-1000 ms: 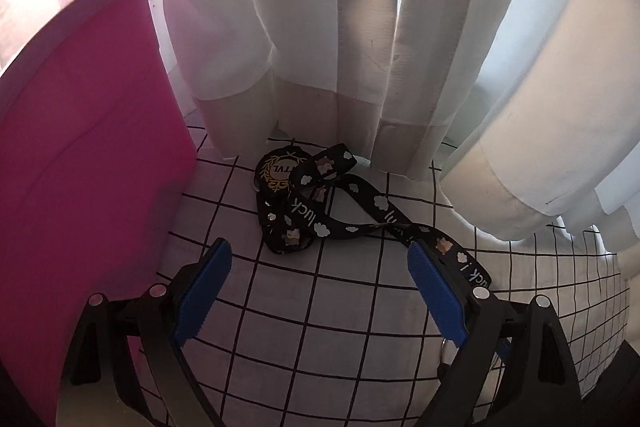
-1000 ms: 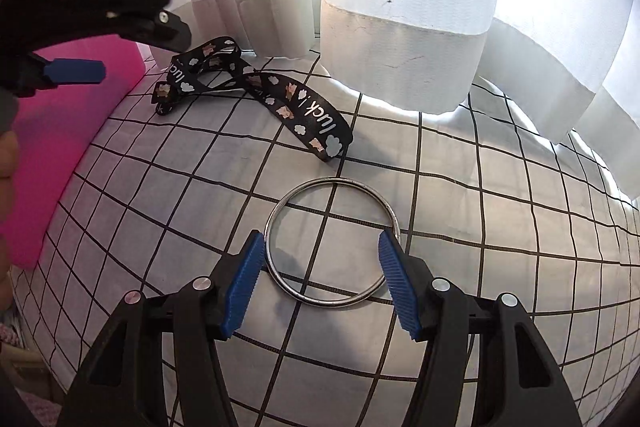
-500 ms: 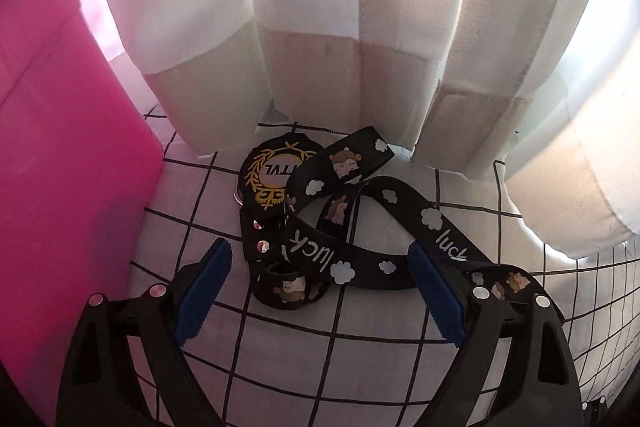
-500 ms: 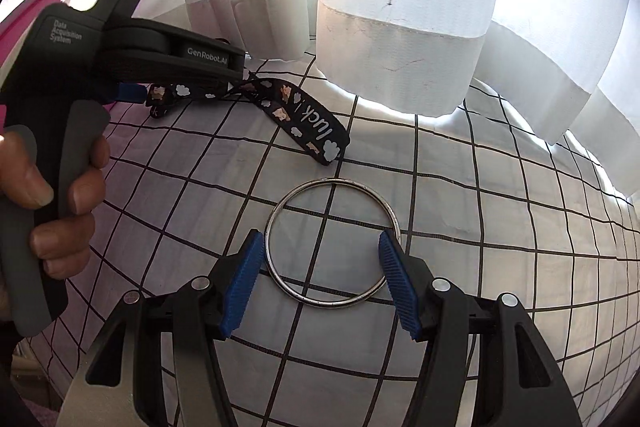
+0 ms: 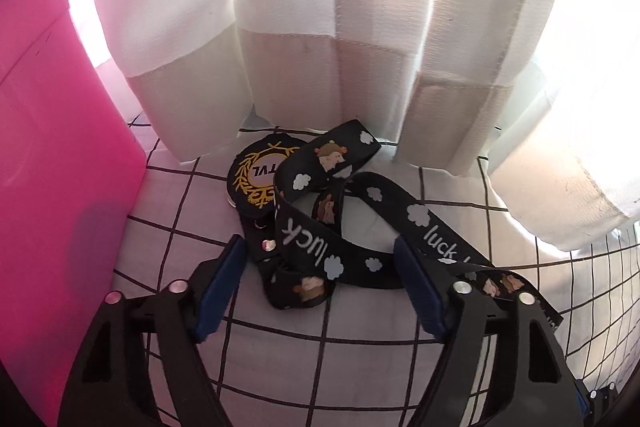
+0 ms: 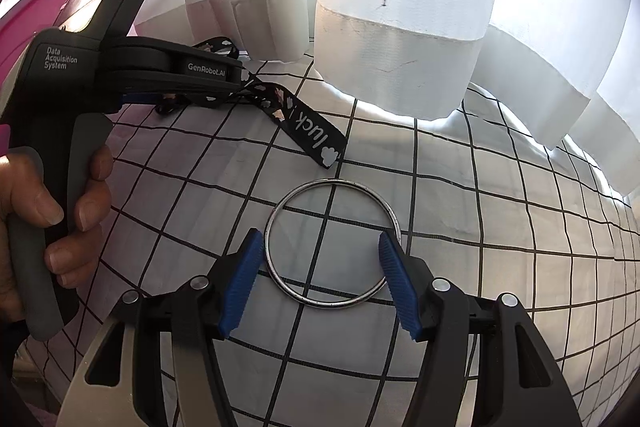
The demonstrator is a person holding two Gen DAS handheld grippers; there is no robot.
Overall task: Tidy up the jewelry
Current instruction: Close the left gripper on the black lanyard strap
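Both grippers point down at a white cloth with a black grid point(image 6: 460, 267). Left gripper point(image 5: 320, 283): its blue pads stand apart either side of the bunched black lanyard point(image 5: 344, 247), and its jaws have just been closing in on it. The left pad point(image 5: 220, 287) sits just beside the strap's riveted fold, while the right pad point(image 5: 416, 287) lies against or over the band printed "luck"; whether either pad presses on the fabric I cannot tell. A round black badge with a gold wreath point(image 5: 258, 175) is half covered by a loop of the strap, so its lettering is cut off. White curtain folds point(image 5: 360, 27) hang over the far end of the pile, and a pink box wall point(image 5: 52, 147) fills the left edge. The strap's right end runs behind the gripper's right finger and out of sight.

In the right wrist view, a hand point(image 6: 52, 211) grips the left tool's handle, whose body hides most of the lanyard; only its free end shows. Right gripper point(image 6: 322, 271): part open, holding nothing. A metal ring point(image 6: 276, 271) lies flat on the cloth between the pads point(image 6: 244, 279), its near half framed by them, with small gaps at both sides. The ring lies near the strap's end, not touching it.
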